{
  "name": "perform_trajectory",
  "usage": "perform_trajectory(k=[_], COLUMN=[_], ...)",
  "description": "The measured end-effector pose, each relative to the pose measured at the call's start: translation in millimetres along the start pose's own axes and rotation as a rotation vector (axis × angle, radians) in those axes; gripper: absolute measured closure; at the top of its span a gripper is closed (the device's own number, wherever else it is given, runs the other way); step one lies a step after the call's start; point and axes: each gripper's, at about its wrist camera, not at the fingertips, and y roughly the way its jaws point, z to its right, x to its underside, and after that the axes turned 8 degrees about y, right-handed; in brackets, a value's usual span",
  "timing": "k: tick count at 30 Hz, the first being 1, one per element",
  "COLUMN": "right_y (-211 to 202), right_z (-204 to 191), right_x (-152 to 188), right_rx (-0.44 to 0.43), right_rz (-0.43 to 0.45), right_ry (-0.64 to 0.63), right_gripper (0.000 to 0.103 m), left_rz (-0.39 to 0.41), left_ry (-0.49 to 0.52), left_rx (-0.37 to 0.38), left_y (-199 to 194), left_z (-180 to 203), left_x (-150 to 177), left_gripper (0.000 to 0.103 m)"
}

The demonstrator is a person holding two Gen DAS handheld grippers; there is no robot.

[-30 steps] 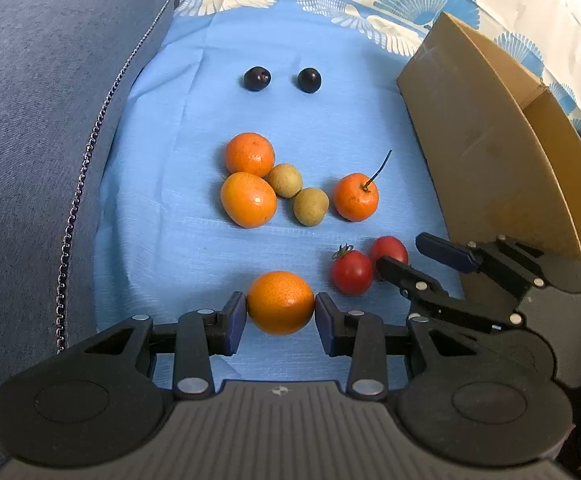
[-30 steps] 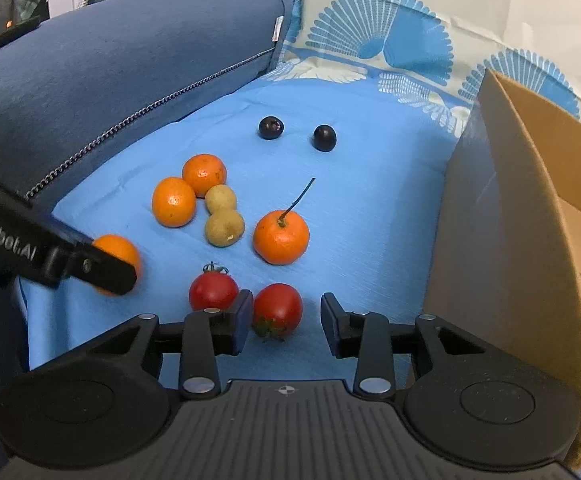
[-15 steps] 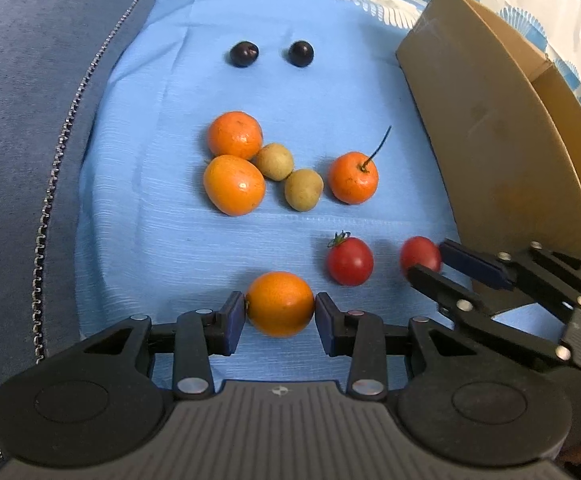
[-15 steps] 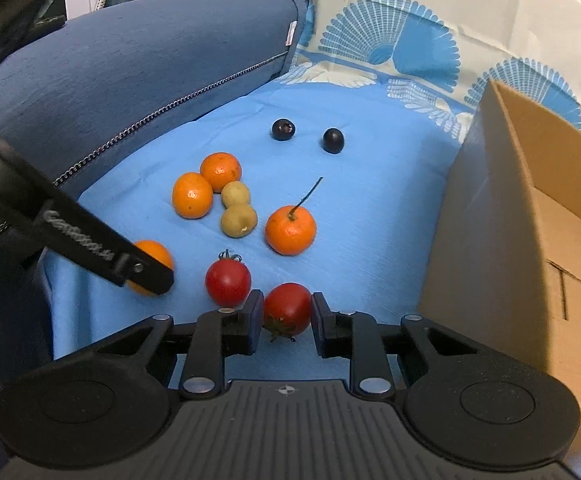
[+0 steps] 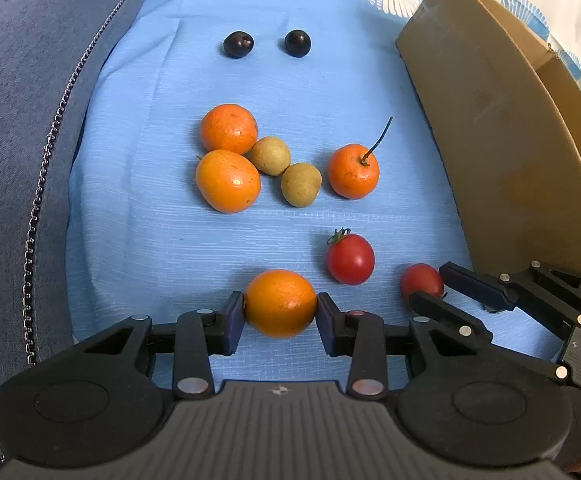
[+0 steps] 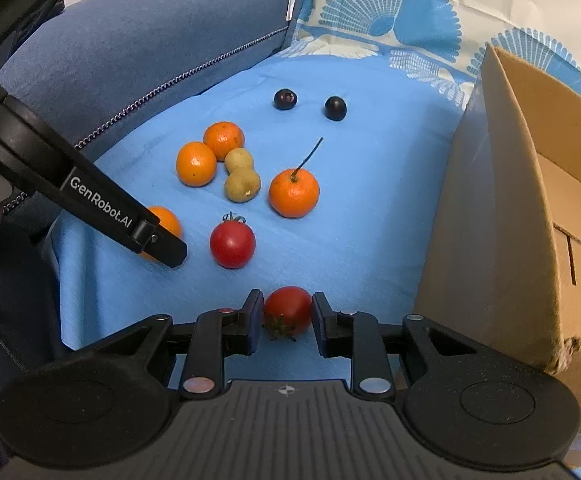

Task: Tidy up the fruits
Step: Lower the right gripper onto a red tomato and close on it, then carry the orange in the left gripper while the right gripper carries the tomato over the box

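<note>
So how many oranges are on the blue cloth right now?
4: two touching at the left, one with a stem at centre, one in the left hand-held gripper. None appear hidden.

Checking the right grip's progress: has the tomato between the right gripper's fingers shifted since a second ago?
Yes. The gripped tomato now sits apart from the other tomato, nearer the cardboard box.
</note>
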Motion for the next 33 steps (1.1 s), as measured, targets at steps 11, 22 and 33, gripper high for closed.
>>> perform_trajectory(k=[11, 22, 33], right_y=[15.4, 0.5, -44.6], right_z=[-0.9, -0.9, -1.3], right_x=[3.5, 3.8, -5.2], right_rx=[-0.001, 0.006, -0.002], right_rz=[-0.016, 0.045, 0.211], right_ry=[-0.012, -0.036, -0.054], right_gripper=[0.069, 0.07, 0.07], left_rz=[-0.006, 0.035, 0.133], left_ry=[0.006, 0.014, 0.04], left_rx=[0.002, -0.007, -0.024], left_y=[1.5, -7.9, -29.7], left_z=[-0.3, 1.8, 8.6], left_x=[-1.0, 3.3, 13.9], left_gripper=[0.061, 0.061, 0.061])
